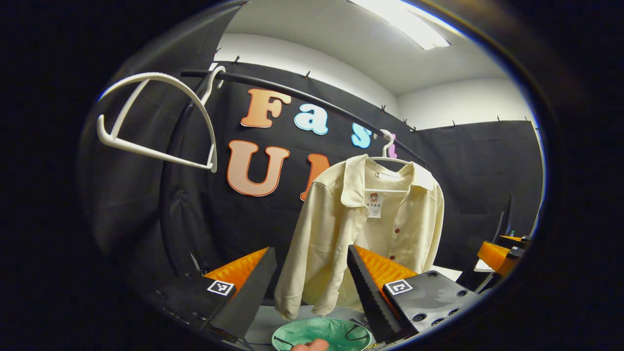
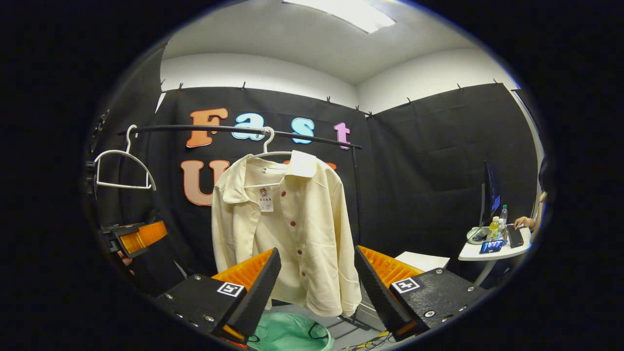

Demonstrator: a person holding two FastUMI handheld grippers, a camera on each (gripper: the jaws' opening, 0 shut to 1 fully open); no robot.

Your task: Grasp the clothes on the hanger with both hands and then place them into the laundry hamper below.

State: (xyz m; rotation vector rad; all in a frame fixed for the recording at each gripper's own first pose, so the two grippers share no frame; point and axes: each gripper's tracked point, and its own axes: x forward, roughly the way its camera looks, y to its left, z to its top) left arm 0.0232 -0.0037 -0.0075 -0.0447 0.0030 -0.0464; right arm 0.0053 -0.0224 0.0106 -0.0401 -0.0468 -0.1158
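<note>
A cream shirt (image 1: 341,229) with red buttons hangs on a white hanger (image 1: 387,151) from a black rail (image 1: 302,95). In the right gripper view the same shirt (image 2: 292,229) hangs from the rail (image 2: 219,129), straight ahead. My left gripper (image 1: 312,273) is open, short of the shirt's left sleeve, nothing between its fingers. My right gripper (image 2: 317,273) is open too, in front of the shirt's lower hem. The green hamper (image 1: 321,334) sits below the shirt, its rim (image 2: 292,334) between my right fingers. The left gripper (image 2: 134,239) shows at the left of the right gripper view.
An empty white hanger (image 1: 161,122) hangs on the rail near the left end (image 2: 122,168). The rail's upright post (image 2: 356,195) stands right of the shirt. A small white table (image 2: 492,248) with bottles and a monitor stands at the right, a person's hand on it.
</note>
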